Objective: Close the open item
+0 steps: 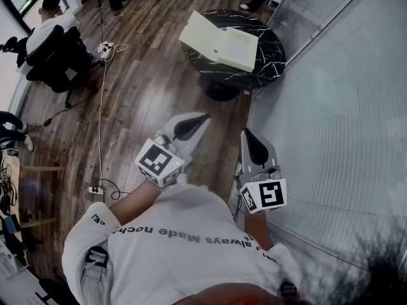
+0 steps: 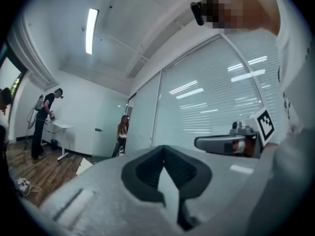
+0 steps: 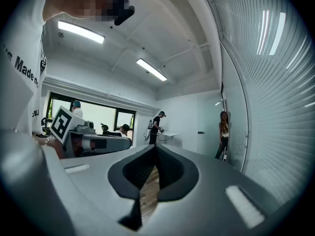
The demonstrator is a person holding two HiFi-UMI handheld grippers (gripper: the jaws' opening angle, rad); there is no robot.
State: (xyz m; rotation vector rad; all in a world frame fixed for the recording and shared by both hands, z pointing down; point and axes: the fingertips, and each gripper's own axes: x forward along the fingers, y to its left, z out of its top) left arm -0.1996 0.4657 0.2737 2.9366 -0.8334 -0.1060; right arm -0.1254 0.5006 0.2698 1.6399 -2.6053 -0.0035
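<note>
A pale flat box (image 1: 219, 41) lies open on the round black marble table (image 1: 272, 59) at the top of the head view, its lid (image 1: 197, 29) raised toward the left. Both grippers are held close to the person's body, well short of the table, and point toward it. My left gripper (image 1: 205, 115) (image 2: 164, 147) is shut with nothing in it. My right gripper (image 1: 244, 132) (image 3: 155, 146) is beside it, also shut and holding nothing. Each gripper view shows the other gripper's jaws alongside, level.
A glass wall with blinds (image 1: 343, 107) runs along the right. A person sits in an office chair (image 1: 54, 53) at the upper left. Cables and a power strip (image 1: 95, 189) lie on the wood floor. Other people stand far off (image 3: 156, 127) (image 2: 122, 132).
</note>
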